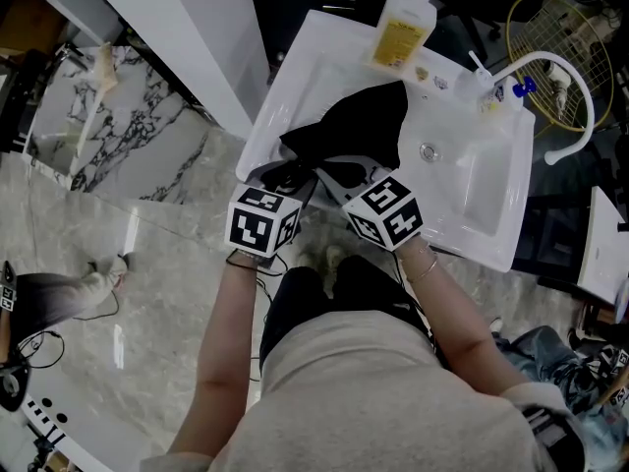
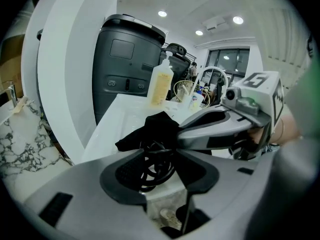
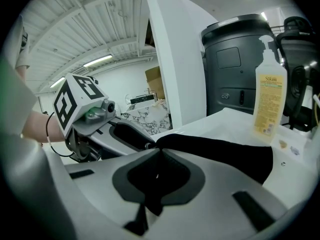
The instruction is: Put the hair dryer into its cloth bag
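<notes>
Right gripper (image 3: 159, 150) jaws together, pinching the black cloth bag's (image 3: 225, 154) edge on the white washbasin desk (image 1: 324, 62); left gripper (image 2: 160, 151) jaws clamped on the hair dryer's coiled black cord (image 2: 156, 169) beside the bag; bagging apparently barely begun, insertion remaining.

white washbasin top (image 1: 300, 72) with black cloth bag (image 1: 369, 126), yellow pump bottle (image 1: 401, 32)

The head view looks steeply down from above the person onto the white counter (image 1: 324, 62). Each tool view sits low and close behind its own jaws, facing the far side. The left tool (image 2: 160, 150) view angles right and the right tool (image 3: 159, 150) view angles left, so each catches the other. All three views share the cloth bag (image 1: 364, 121) and the soap bottle (image 1: 398, 32).
</notes>
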### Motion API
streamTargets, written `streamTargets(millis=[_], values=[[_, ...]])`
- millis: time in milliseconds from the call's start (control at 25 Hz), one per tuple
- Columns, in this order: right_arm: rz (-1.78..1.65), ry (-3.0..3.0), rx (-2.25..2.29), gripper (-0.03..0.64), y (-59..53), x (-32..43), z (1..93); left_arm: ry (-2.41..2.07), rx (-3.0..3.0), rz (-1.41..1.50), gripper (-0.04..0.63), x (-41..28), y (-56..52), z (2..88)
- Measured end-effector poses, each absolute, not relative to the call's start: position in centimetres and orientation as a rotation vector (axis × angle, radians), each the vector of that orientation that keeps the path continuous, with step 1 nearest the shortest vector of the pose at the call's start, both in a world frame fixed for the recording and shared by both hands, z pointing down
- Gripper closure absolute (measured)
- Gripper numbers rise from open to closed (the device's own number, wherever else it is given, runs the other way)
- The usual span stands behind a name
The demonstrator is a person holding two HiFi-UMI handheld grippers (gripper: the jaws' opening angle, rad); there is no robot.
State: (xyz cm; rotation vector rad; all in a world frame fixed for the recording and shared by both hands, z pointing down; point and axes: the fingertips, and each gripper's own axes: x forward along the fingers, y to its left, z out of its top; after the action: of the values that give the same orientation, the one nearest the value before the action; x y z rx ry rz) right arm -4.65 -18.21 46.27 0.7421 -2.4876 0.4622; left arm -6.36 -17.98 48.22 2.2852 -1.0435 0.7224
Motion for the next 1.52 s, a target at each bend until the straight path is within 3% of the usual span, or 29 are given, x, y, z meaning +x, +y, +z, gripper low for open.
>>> streamTargets(millis=[280,840,1120,1520], values=[[0.487,-2.487,0.757,0.607,-18.0,-4.4,46.9,-1.036,2.253,0.781,0.408,-7.0,-17.4,50.3],[0.499,-2.467,0.795,0.607,-17.9,-3.8,47.3,-0.862,2.495,0.944,0.365,-9.3,-19.4,46.0],[0.506,-2.467,0.806,0.607,-18.2,-3.9,47.2,-0.871,2.503,1.285,0.367,-11.4,-22.2,48.6],[0.511,-2.447,0.825,0.607,-18.1,-4.0,47.6,-0.641,2.613,1.53,0.382,-9.6,-24.8,51.6]])
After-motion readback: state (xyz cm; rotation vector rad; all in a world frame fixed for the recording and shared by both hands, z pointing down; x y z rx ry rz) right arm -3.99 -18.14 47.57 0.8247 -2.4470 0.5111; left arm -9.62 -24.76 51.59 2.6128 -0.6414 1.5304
